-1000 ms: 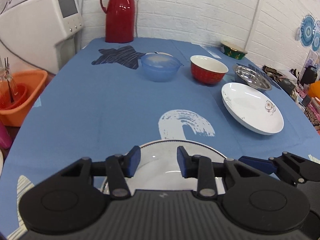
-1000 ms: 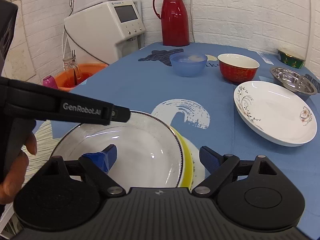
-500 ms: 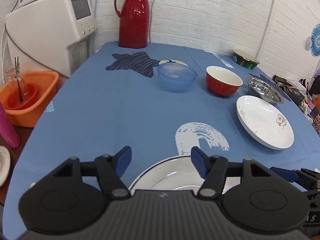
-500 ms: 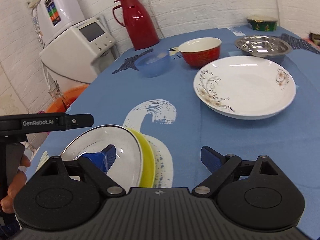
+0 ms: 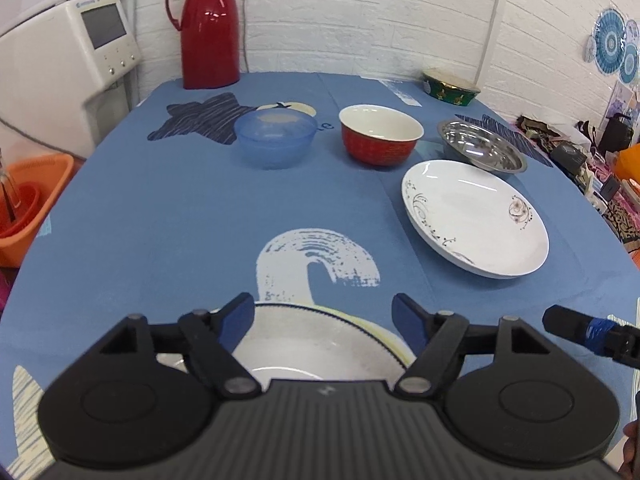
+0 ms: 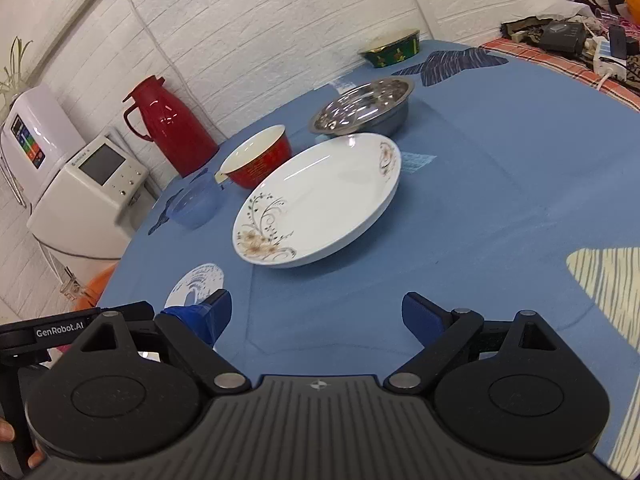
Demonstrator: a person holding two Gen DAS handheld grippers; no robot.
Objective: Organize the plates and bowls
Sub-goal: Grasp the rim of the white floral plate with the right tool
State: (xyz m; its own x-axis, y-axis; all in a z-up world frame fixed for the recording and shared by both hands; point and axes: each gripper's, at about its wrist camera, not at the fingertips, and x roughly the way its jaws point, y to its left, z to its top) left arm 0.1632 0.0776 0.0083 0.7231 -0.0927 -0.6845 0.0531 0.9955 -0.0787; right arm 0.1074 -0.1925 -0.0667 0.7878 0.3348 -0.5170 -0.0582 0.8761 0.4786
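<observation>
My left gripper (image 5: 324, 316) is open above a white plate with a dark beaded rim (image 5: 312, 344), which lies on a yellow plate (image 5: 394, 346) at the near table edge. Ahead stand a blue plastic bowl (image 5: 274, 138), a red bowl (image 5: 380, 134), a steel bowl (image 5: 480, 148) and a white floral plate (image 5: 476, 216). My right gripper (image 6: 316, 318) is open over bare blue cloth, with the floral plate (image 6: 320, 200) just ahead of it. The red bowl (image 6: 258, 156), blue bowl (image 6: 196, 204) and steel bowl (image 6: 364, 106) lie beyond. The left gripper's finger (image 6: 192, 314) shows at lower left.
A red thermos (image 5: 210, 26) and a green patterned bowl (image 5: 450, 86) stand at the table's far edge by the brick wall. A white appliance (image 5: 68, 64) and an orange basin (image 5: 28, 196) sit off the left side. Clutter (image 6: 580, 36) lies beyond the right edge.
My left gripper opened wider and backed off the stacked plates. My right gripper swung right and away from the stack, so the floral plate is now in front of it.
</observation>
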